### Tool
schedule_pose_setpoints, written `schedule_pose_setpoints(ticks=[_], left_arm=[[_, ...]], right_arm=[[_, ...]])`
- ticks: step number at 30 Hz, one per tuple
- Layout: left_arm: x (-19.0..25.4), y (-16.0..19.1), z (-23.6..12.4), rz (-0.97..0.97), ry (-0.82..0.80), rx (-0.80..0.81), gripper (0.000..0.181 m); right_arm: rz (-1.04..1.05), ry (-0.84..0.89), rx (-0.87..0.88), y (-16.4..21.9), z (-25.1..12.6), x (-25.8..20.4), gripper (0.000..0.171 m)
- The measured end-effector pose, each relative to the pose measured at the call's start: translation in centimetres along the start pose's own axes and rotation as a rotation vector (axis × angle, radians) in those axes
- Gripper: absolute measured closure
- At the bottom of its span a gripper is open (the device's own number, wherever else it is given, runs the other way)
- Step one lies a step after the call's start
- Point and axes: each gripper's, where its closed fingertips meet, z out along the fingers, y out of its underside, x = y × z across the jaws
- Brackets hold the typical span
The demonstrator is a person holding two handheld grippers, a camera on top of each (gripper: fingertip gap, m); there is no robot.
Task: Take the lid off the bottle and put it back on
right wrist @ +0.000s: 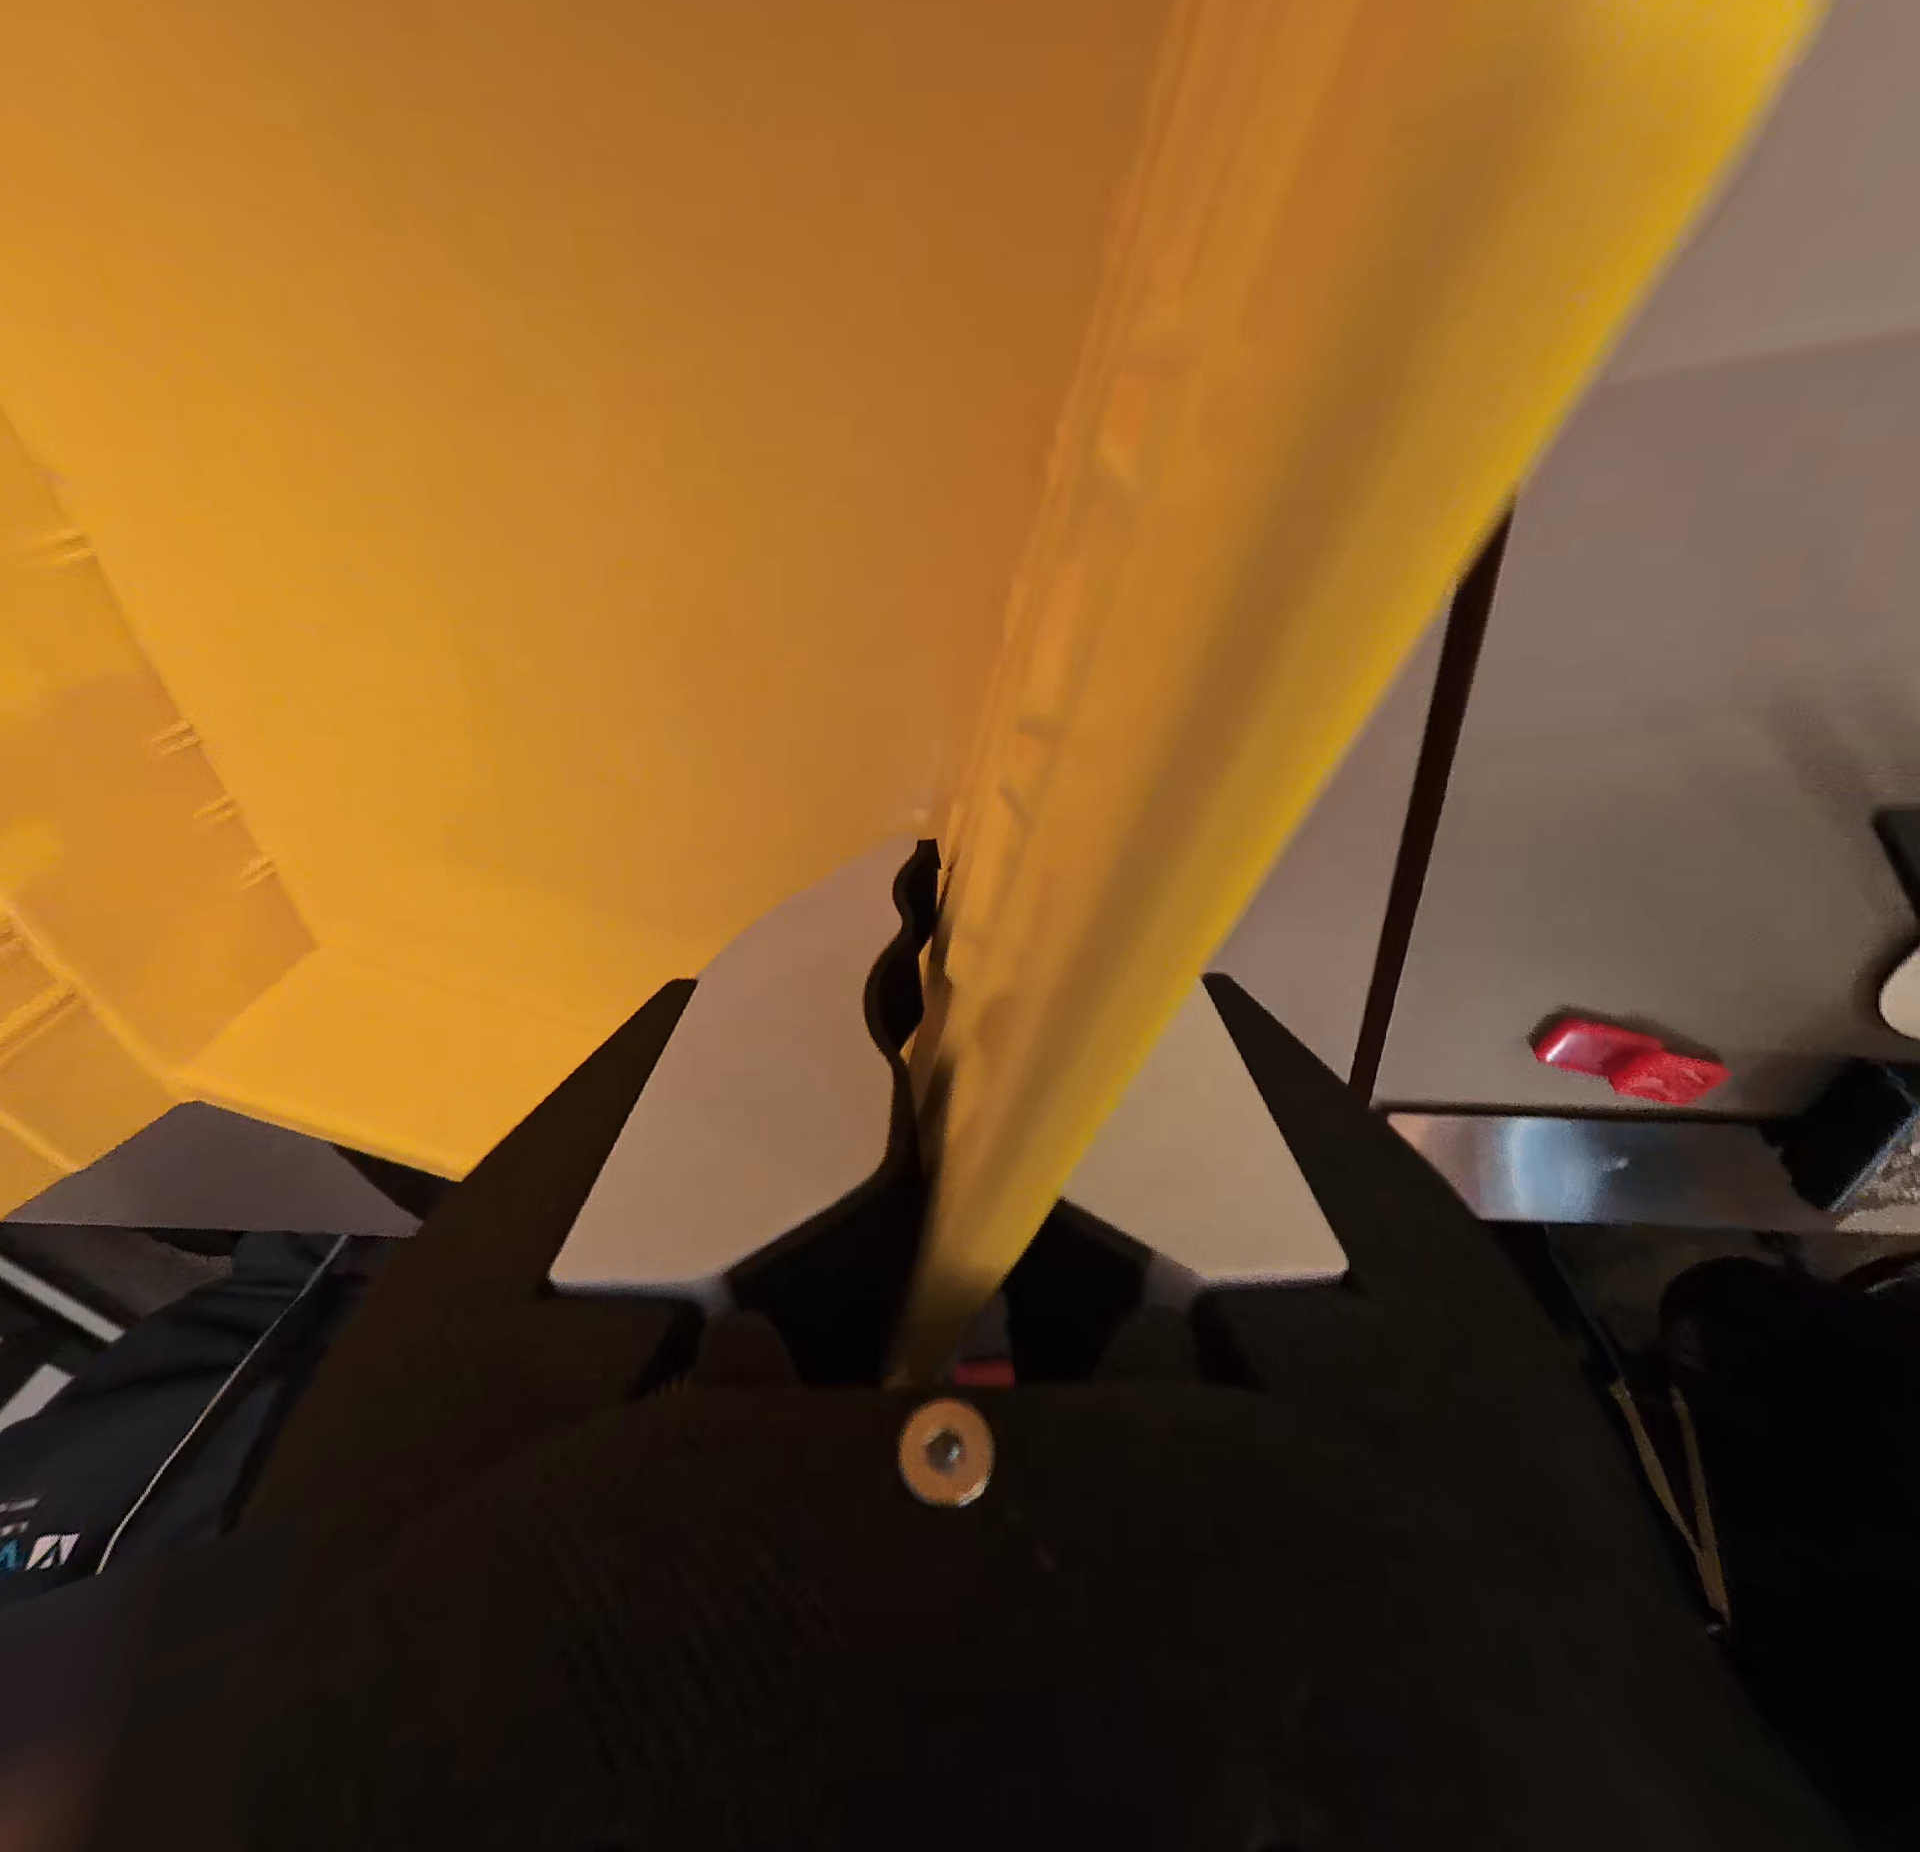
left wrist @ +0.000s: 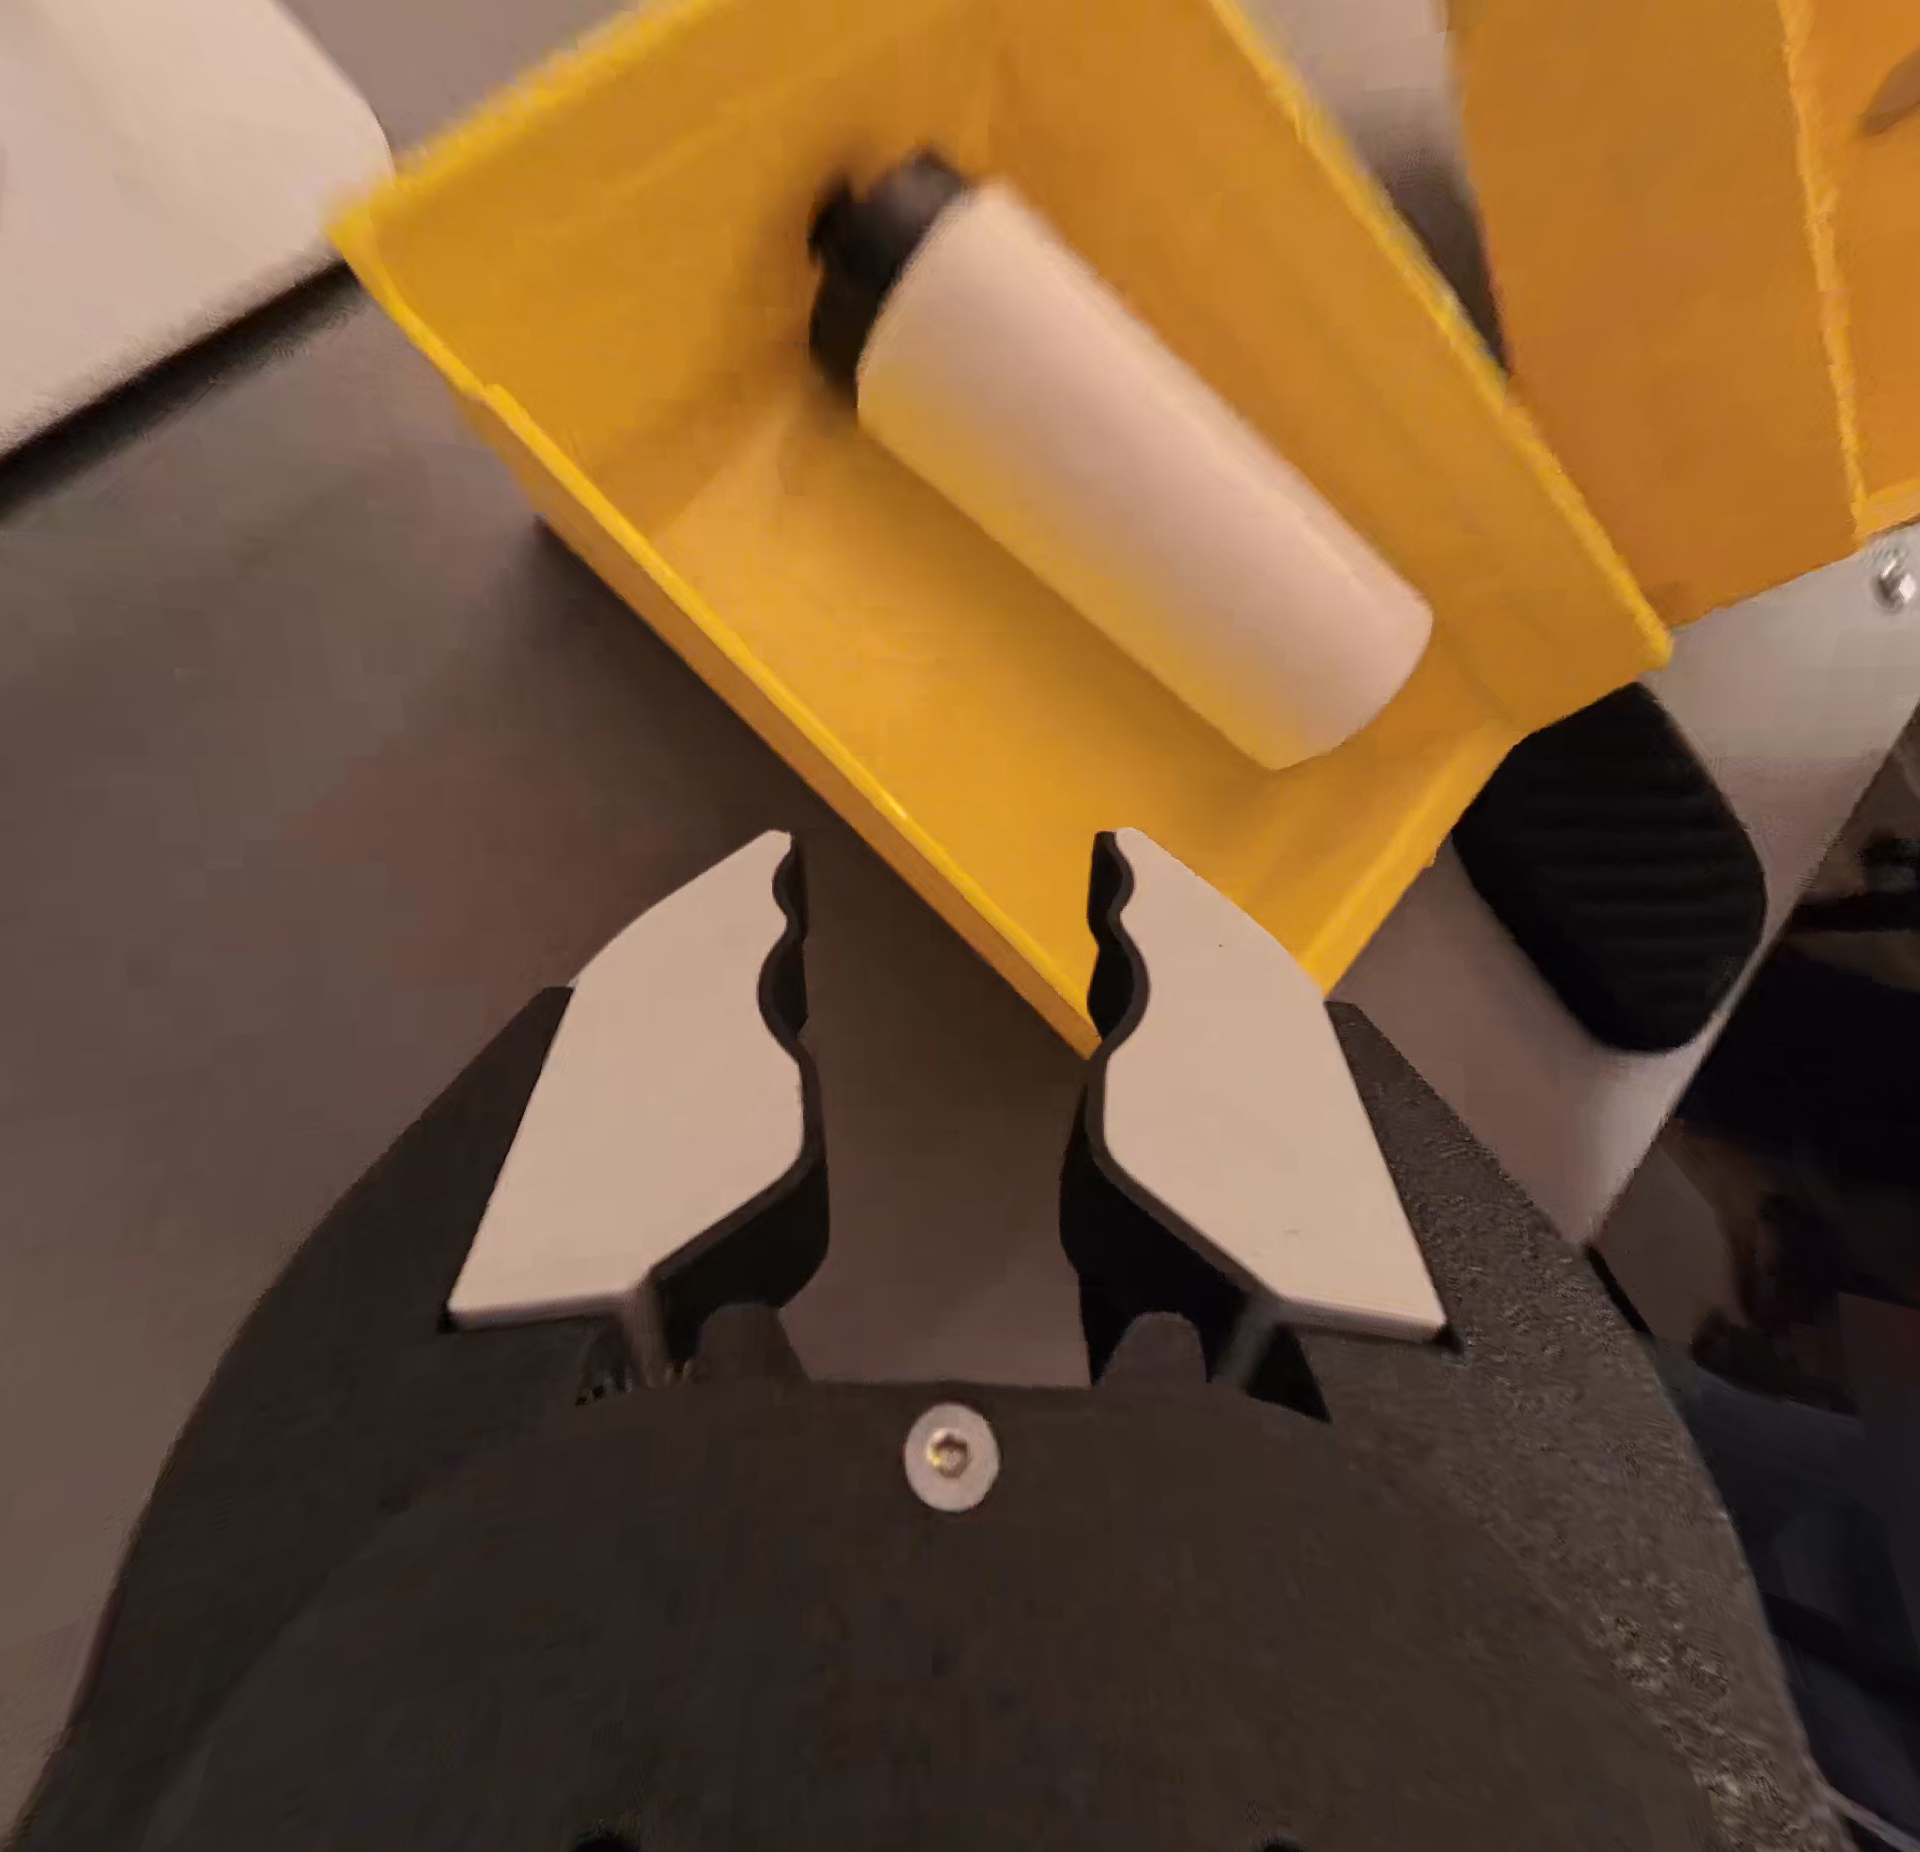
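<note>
A cream bottle point(left wrist: 1132, 493) with a black lid point(left wrist: 883, 244) on its far end lies on its side inside a yellow bin point(left wrist: 935, 794). The picture is blurred. My left gripper point(left wrist: 940, 909) is open and empty, just short of the bin's near wall, with its right fingertip at the rim. My right gripper point(right wrist: 935, 929) is shut on the bin's wall point(right wrist: 1091, 763), which fills most of the right wrist view. It also shows in the left wrist view point(left wrist: 1610, 867) at the bin's right corner. The bottle is hidden in the right wrist view.
The bin is over a dark table point(left wrist: 260, 763). A white object point(left wrist: 156, 192) is at the far left, and another yellow piece point(left wrist: 1662, 244) at the top right. A red item point(right wrist: 1631, 1054) and a black block point(right wrist: 1860, 1137) lie to the right. Left tips to right tips: about 50 cm.
</note>
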Motion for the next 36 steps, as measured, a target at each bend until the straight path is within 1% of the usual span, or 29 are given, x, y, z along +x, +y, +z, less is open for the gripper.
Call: schedule_pose_setpoints(ticks=[1,2,3,6,8,9,10,15,17,21,23,26,30,36], left_arm=[[-0.2,0.7,0.9,-0.039,0.003,-0.112,0.126],[-0.5,1.4,1.6,-0.084,-0.011,-0.208,0.126],[-0.7,1.9,2.3,-0.104,-0.024,-0.274,0.126],[-2.2,2.3,4.1,-0.116,-0.100,-0.361,0.137],[-2.1,2.9,5.2,-0.142,-0.073,-0.439,0.139],[-1.6,2.8,5.6,-0.180,-0.035,-0.455,0.146],[-1.5,2.6,5.8,-0.205,-0.023,-0.467,0.155],[-3.0,2.4,5.4,-0.195,-0.122,-0.587,0.168],[-4.0,2.5,5.0,-0.227,-0.130,-0.594,0.171],[-7.2,2.9,3.4,-0.288,-0.159,-0.542,0.175],[-9.4,3.8,2.0,-0.306,-0.179,-0.524,0.176],[-13.2,5.8,-0.9,-0.333,-0.264,-0.512,0.177],[-17.2,9.0,-4.6,-0.424,-0.299,-0.484,0.177],[-20.9,12.5,-8.4,-0.512,-0.301,-0.397,0.177]], right_arm=[[-0.009,-0.001,-0.001,-0.2,0.4,-0.1,0.164],[-0.019,-0.001,-0.003,-0.5,0.8,-0.2,0.164],[-0.028,0.000,-0.005,-0.7,1.2,-0.3,0.165],[-0.054,0.008,-0.013,-1.2,2.0,-0.7,0.164],[-0.069,0.013,-0.025,-1.4,2.5,-1.2,0.164],[-0.076,0.013,-0.031,-1.5,2.7,-1.5,0.164],[-0.082,0.011,-0.037,-1.7,2.8,-1.8,0.164],[-0.105,-0.046,-0.059,-2.2,3.6,-4.6,0.164],[-0.112,-0.078,-0.063,-2.5,4.0,-6.0,0.164],[-0.155,-0.129,-0.074,-3.1,5.2,-9.2,0.164],[-0.175,-0.163,-0.091,-3.3,6.0,-11.2,0.163],[-0.204,-0.194,-0.097,-3.9,6.8,-14.0,0.163],[-0.241,-0.176,-0.104,-4.5,7.1,-17.1,0.163],[-0.278,-0.073,-0.132,-4.6,7.4,-20.2,0.163]])
